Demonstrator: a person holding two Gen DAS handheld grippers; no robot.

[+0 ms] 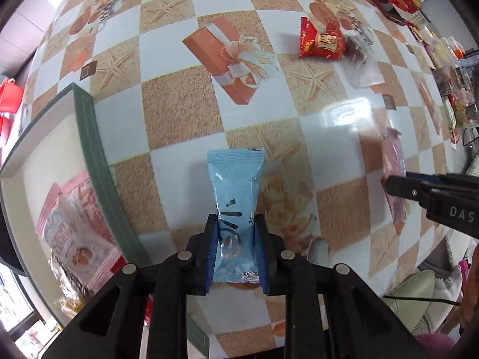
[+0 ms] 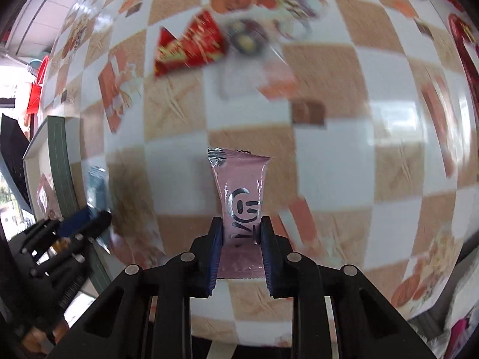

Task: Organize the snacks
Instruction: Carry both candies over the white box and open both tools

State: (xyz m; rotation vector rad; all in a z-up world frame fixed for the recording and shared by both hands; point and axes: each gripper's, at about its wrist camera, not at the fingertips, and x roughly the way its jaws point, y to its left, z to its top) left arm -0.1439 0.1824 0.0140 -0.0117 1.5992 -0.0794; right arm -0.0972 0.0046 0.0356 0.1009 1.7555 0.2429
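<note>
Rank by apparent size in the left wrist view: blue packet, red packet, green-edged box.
1. green-edged box, cut off by the frame
2. blue packet, inflated by nearness to the camera
3. red packet, farther off, so true size versus blue is unsure

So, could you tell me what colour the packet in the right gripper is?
Pale pink packet, clearest in the right wrist view.

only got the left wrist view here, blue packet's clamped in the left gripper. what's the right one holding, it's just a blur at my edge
Observer: The right gripper is shut on a pink packet, clamped by its lower half.
Operator: same kind as my blue one
Observer: Looks so. The pink packet bears a round silver face logo like the one on the blue packet.
Operator: is the box visible from that side
Observer: Yes, the green-rimmed box sits at the far left, beside the left gripper.
</note>
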